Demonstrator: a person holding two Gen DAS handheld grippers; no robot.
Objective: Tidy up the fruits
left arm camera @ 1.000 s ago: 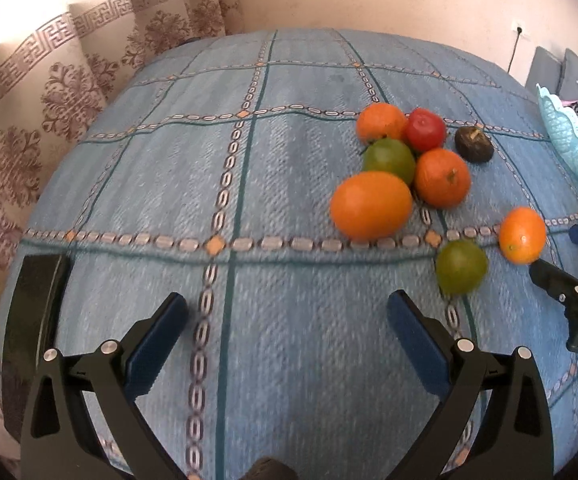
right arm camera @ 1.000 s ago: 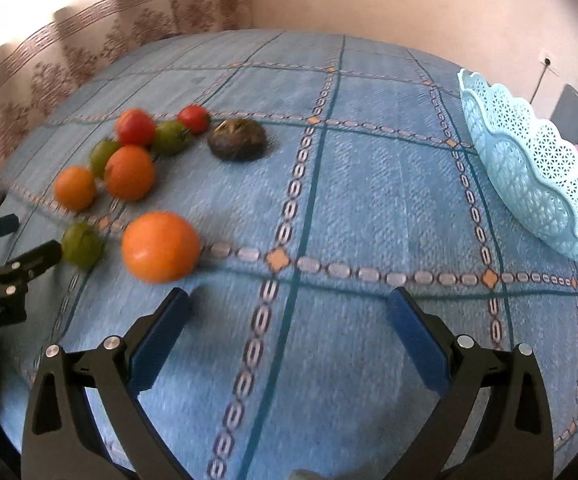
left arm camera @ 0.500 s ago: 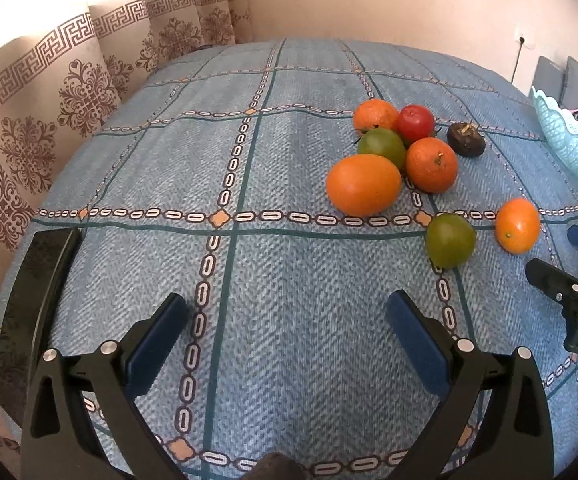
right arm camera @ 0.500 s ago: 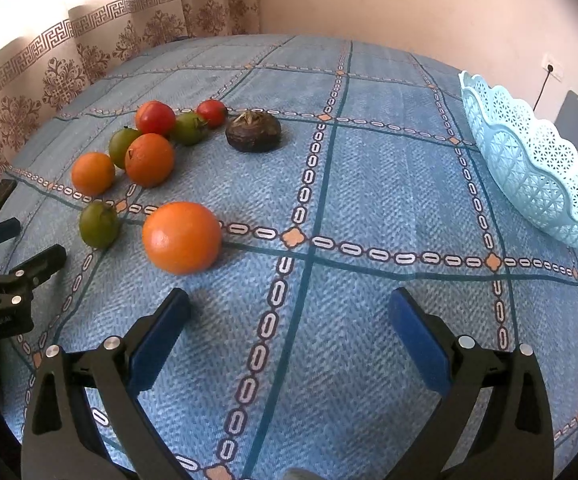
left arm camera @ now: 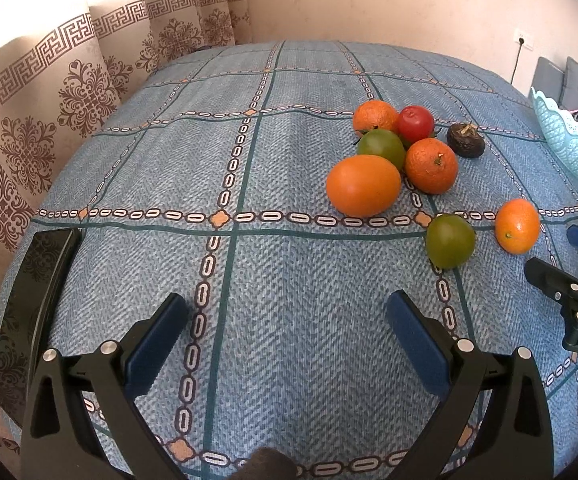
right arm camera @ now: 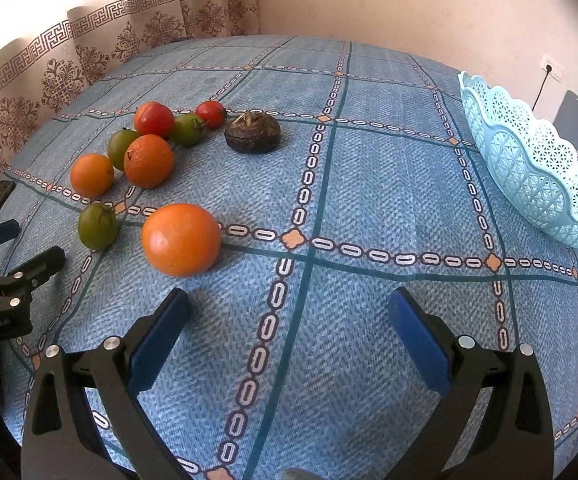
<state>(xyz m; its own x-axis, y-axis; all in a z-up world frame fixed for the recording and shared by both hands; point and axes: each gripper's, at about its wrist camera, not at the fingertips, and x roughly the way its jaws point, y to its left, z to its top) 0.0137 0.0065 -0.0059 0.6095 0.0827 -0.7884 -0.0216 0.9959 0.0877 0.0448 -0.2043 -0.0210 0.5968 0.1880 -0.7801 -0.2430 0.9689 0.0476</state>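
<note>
Tablecloth (right arm camera: 369, 184), blue check, covers the whole surface; both cameras now sit higher and further back than a second ago, so more curtain (left arm camera: 49, 92) and cloth show. My read: both grippers backed off for an overview, no pick committed yet.

Basket (right arm camera: 537, 168), pale blue lattice, sits at the right edge, empty as far as visible, well apart from all fruit. Nothing sorted so far.

Right gripper (right arm camera: 289, 340): jaws spread wide, nothing between them. Left gripper (left arm camera: 289, 340): same, spread and empty, over bare cloth.

Large orange (right arm camera: 181, 240) lies just ahead of the right gripper's left finger, off its centreline, nearest candidate. Needs a leftward shift before closing.

Green fruit (right arm camera: 97, 226) sits just left of it, near the left gripper's tips in the right view.

Cluster behind: orange (right arm camera: 148, 160), smaller orange (right arm camera: 91, 175), red tomato (right arm camera: 154, 119), packed touching. Dark brown fruit (right arm camera: 253, 132) stands apart to their right.

Small red tomato (right arm camera: 210, 113) is furthest back.
</note>
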